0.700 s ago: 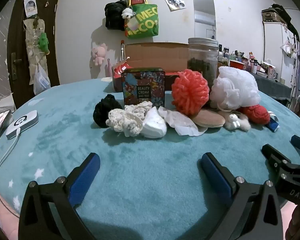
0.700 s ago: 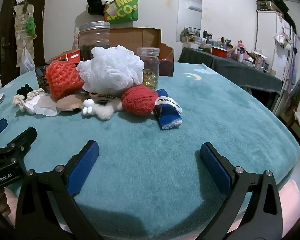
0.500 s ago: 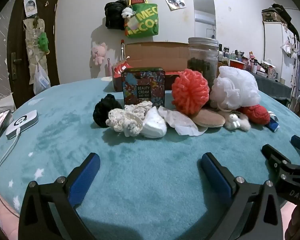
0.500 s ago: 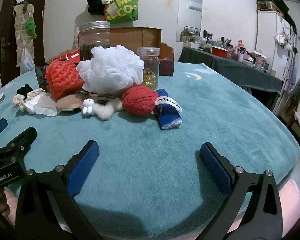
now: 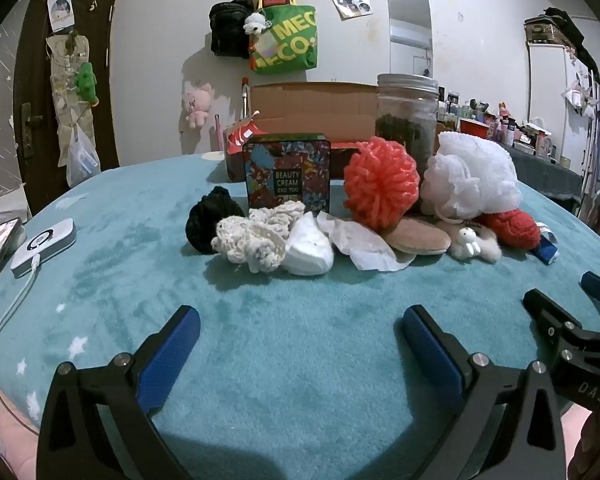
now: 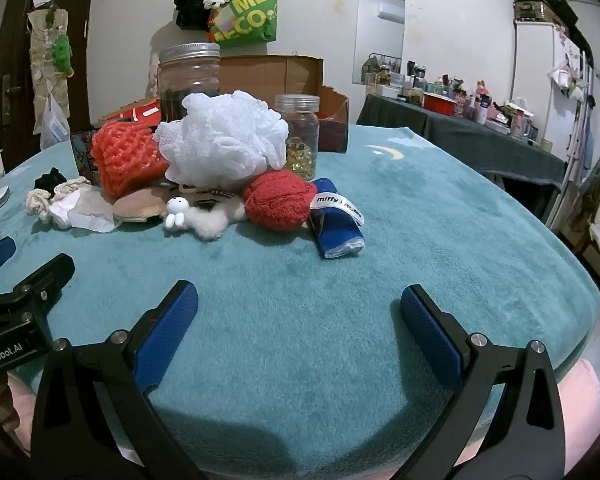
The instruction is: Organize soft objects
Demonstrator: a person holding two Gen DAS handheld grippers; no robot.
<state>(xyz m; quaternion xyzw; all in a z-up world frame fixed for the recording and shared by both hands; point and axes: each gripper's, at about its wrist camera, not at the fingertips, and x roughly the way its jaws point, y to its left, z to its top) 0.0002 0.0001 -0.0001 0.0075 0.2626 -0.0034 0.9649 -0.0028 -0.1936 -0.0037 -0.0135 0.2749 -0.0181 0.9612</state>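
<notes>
A row of soft things lies across the teal blanket: a black knit ball [image 5: 208,218], a cream crochet piece [image 5: 256,236], a white pad [image 5: 308,246], crumpled tissue [image 5: 364,240], an orange mesh pouf [image 5: 380,182], a white mesh pouf [image 6: 224,138], a red knit ball [image 6: 280,198], a small white rabbit toy [image 6: 175,210] and a rolled blue towel [image 6: 336,220]. My left gripper [image 5: 298,330] hangs open before the row's left half, nothing between its fingers. Open too is my right gripper [image 6: 298,306], short of the red ball and towel.
Behind the row stand a flowered tin [image 5: 287,174], a big glass jar [image 5: 407,120], a small capsule jar [image 6: 298,136] and a cardboard box [image 5: 312,110]. A white device with cable [image 5: 44,242] lies at the left. A cluttered side table [image 6: 460,120] stands to the right.
</notes>
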